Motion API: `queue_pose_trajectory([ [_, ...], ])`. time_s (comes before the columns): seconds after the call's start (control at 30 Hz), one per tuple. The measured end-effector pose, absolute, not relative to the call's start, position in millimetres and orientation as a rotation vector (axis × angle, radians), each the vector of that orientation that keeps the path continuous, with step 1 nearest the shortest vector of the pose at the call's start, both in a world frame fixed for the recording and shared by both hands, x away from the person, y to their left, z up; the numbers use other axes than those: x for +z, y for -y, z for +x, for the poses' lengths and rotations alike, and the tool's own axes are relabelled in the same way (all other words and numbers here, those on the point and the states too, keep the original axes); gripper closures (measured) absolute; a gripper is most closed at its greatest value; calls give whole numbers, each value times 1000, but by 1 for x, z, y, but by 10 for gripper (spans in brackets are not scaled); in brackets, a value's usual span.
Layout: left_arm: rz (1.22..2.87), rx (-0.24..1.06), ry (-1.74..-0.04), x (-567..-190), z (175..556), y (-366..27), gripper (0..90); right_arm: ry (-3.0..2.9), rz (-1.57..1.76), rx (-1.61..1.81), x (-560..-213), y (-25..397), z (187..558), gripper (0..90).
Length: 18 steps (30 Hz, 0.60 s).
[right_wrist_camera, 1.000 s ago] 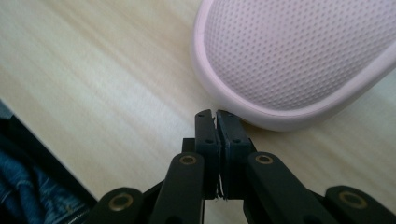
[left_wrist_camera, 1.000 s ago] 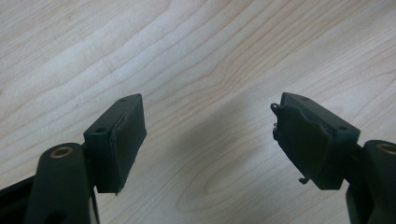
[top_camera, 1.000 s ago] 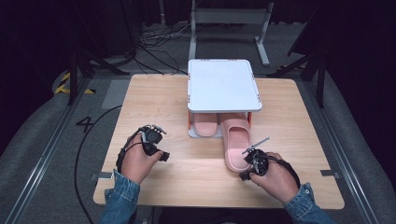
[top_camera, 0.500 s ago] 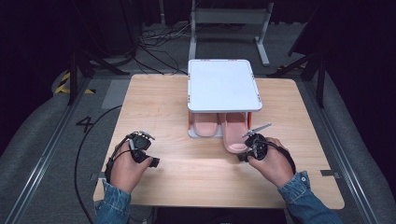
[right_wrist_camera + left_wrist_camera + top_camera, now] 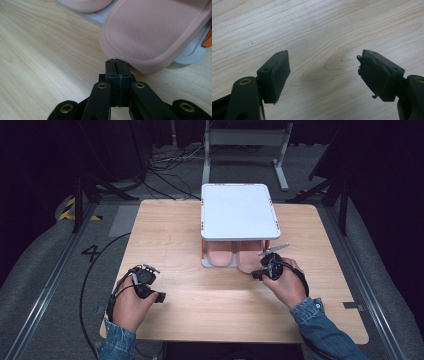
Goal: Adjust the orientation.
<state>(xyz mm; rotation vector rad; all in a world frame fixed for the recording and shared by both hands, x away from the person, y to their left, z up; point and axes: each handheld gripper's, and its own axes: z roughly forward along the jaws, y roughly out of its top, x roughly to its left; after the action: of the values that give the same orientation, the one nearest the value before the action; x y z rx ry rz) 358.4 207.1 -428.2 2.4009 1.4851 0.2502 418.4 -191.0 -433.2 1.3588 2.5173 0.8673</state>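
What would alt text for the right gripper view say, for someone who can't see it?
The right gripper, its two black jaws closed together, presses its tip against the heel edge of a pink slipper that overhangs the grey bottom shelf of a small rack. A second pink slipper lies beside it at the top, all above a light wooden table.

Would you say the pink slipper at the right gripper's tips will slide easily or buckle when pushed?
The pink slipper looks like thick moulded foam, so probably light and fairly stiff. Its flat sole should slide, not roll. The shut right gripper touches its rounded edge, so it may skid sideways.
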Motion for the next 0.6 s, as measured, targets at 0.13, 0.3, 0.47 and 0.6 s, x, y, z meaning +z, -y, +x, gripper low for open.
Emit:
queue_pose_trajectory([
  [0.13,2413,245,-1474,-429,360,-205,249,-2486,1337,881,-436,192,425,899],
  [0.3,2416,242,-1463,-429,364,-202,249,-2435,1317,911,-442,193,431,896],
  [0.47,2426,233,-1450,-430,368,-197,249,-2422,1317,951,-445,194,436,900],
  [0.6,2435,233,-1428,-430,373,-192,249,-2418,1280,992,-449,191,435,897],
])
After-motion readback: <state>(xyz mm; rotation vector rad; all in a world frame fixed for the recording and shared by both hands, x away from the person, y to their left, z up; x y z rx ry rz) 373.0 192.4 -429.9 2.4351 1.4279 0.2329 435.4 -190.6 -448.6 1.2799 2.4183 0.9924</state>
